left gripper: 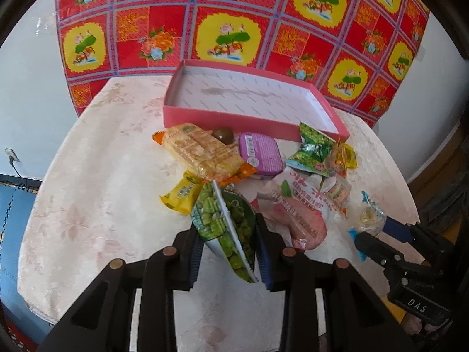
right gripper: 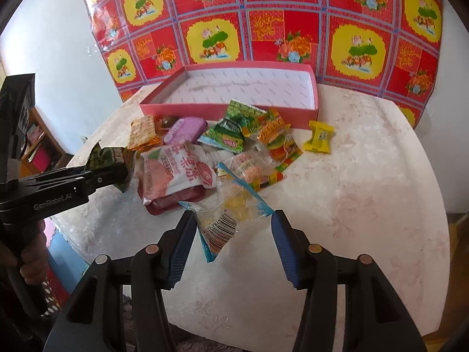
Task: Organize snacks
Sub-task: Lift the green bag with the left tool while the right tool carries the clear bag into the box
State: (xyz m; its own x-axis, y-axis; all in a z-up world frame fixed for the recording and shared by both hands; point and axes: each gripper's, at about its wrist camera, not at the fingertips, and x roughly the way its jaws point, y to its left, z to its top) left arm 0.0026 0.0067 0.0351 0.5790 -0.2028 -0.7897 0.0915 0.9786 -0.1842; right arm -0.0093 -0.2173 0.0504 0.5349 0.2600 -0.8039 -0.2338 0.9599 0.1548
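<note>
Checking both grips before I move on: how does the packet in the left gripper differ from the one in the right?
The green pea packet is opaque and printed green; the clear candy packet is see-through with blue ends and a barcode. The left gripper pinches the pea packet with narrow jaws; the right gripper stands much wider around the candy packet. Both packets are raised off the table, and neither is in the pink box yet.

"DAS" on right gripper [left gripper: 372, 240]; "GenRobot.AI", seemingly, on left gripper [right gripper: 123, 176]
</note>
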